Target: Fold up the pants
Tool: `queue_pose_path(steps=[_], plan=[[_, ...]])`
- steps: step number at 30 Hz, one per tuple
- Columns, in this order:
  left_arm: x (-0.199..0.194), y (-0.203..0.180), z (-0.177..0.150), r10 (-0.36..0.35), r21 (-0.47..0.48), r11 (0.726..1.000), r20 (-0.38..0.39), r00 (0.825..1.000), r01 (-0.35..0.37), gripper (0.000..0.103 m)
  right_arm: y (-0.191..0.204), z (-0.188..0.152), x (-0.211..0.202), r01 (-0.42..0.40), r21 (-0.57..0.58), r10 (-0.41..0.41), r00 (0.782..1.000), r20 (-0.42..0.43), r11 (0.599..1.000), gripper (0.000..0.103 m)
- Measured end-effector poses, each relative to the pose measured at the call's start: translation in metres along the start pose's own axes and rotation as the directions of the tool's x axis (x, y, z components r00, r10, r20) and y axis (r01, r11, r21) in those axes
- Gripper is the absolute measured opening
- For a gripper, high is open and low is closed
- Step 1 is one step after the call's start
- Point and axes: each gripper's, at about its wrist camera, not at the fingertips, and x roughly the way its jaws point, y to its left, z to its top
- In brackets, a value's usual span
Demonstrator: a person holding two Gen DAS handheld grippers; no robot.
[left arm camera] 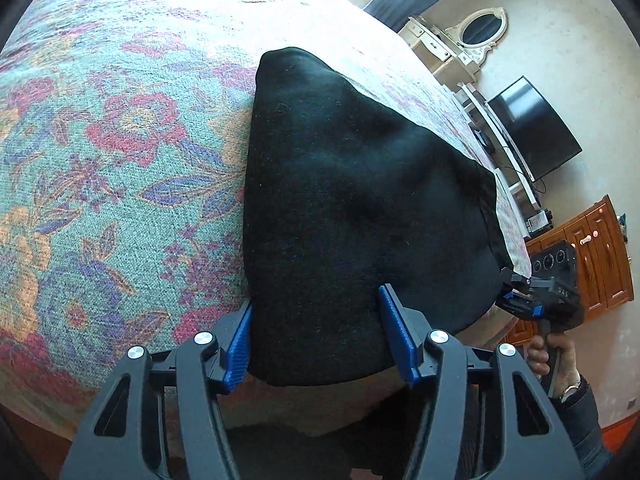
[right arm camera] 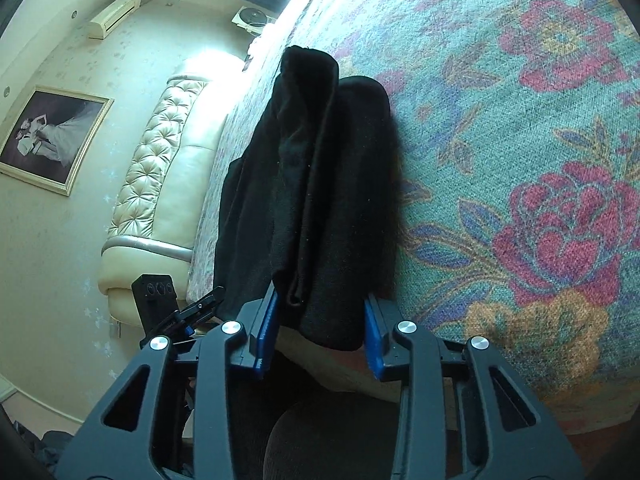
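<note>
The bed with the floral bedspread [left arm camera: 100,152] fills most of both views and serves as the work surface; beyond it the room shows a tufted cream headboard [right arm camera: 160,184], a framed picture [right arm camera: 52,136], a wall air conditioner [right arm camera: 114,14], a dark television [left arm camera: 532,128], a white dressing table with oval mirror [left arm camera: 464,40] and a wooden cabinet [left arm camera: 592,252]. The black pants [left arm camera: 352,208] lie on the bedspread at its near edge, already doubled into a narrow layered stack whose long axis runs straight away from both grippers. The near end of the stack sits between the jaws of each tool. The left gripper [left arm camera: 320,336] stands with jaws spread, straddling the left near portion without clamping it. The right gripper [right arm camera: 318,332] is likewise spread around the right near portion. Both are equally near; the next fold probably carries this near end forward along the axis.
</note>
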Motion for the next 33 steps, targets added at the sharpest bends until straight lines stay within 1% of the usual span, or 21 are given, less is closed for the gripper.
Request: queue_pose_path(steps=[2, 6, 15, 17, 19, 21, 22, 23, 24, 25, 26, 28, 30, 31, 33], plan=[[0.000, 0.001, -0.002, 0.005, 0.012, 1.000, 0.004, 1.000, -0.005, 0.055, -0.007, 0.000, 0.001, -0.017, 0.023, 0.017, 1.000, -0.002, 1.000, 0.035], [0.000, -0.002, -0.002, 0.019, 0.034, 0.999, 0.012, 1.000, -0.019, 0.054, -0.009, 0.000, 0.002, -0.026, 0.022, 0.026, 1.000, -0.004, 0.999, 0.035], [-0.005, 0.006, -0.002, -0.006, 0.037, 0.999, 0.013, 1.000, 0.005, 0.053, -0.013, -0.001, 0.000, -0.042, 0.023, 0.042, 0.999, -0.005, 0.999, 0.035], [-0.007, 0.010, -0.001, -0.029, 0.029, 0.999, 0.006, 1.000, 0.029, 0.053, -0.016, -0.001, -0.002, -0.046, 0.021, 0.046, 0.999, -0.007, 0.999, 0.035], [-0.010, 0.017, 0.000, -0.067, 0.018, 0.998, -0.004, 0.998, 0.067, 0.054, -0.018, -0.001, -0.004, -0.049, 0.021, 0.049, 0.999, -0.010, 0.999, 0.035], [-0.014, 0.028, 0.001, -0.117, -0.021, 0.993, -0.006, 0.993, 0.117, 0.056, -0.021, -0.002, -0.006, -0.054, 0.022, 0.054, 0.998, -0.012, 0.998, 0.036], [-0.018, 0.035, 0.001, -0.145, -0.049, 0.988, -0.001, 0.989, 0.145, 0.057, -0.022, -0.001, -0.008, -0.057, 0.022, 0.057, 0.998, -0.015, 0.998, 0.036], [-0.023, 0.042, 0.002, -0.166, -0.077, 0.983, 0.007, 0.986, 0.166, 0.062, -0.025, -0.001, -0.011, -0.064, 0.024, 0.064, 0.998, -0.019, 0.998, 0.037], [-0.029, 0.049, 0.004, -0.190, -0.096, 0.977, 0.022, 0.982, 0.191, 0.066, -0.027, -0.001, -0.016, -0.068, 0.030, 0.068, 0.998, -0.017, 0.997, 0.039], [-0.037, 0.056, 0.006, -0.218, -0.103, 0.970, 0.048, 0.975, 0.222, 0.075, -0.028, 0.000, -0.022, -0.064, 0.034, 0.064, 0.998, -0.011, 0.997, 0.044], [-0.046, 0.060, 0.009, -0.231, -0.098, 0.966, 0.075, 0.970, 0.238, 0.077, -0.028, 0.001, -0.030, -0.054, 0.032, 0.054, 0.999, 0.000, 0.998, 0.049], [-0.058, 0.067, 0.015, -0.222, -0.072, 0.970, 0.109, 0.969, 0.231, 0.080, -0.025, 0.006, -0.048, -0.034, 0.016, 0.033, 0.999, 0.039, 0.999, 0.072], [-0.061, 0.071, 0.023, -0.202, -0.059, 0.976, 0.129, 0.971, 0.211, 0.083, -0.021, 0.013, -0.062, -0.036, -0.007, 0.036, 0.996, 0.085, 0.999, 0.083], [-0.058, 0.073, 0.029, -0.203, -0.060, 0.975, 0.128, 0.971, 0.212, 0.084, -0.021, 0.018, -0.065, -0.044, -0.012, 0.045, 0.994, 0.098, 0.999, 0.087], [-0.046, 0.074, 0.040, -0.205, -0.064, 0.975, 0.115, 0.972, 0.213, 0.085, -0.024, 0.029, -0.063, -0.044, -0.002, 0.044, 0.993, 0.107, 0.999, 0.089]])
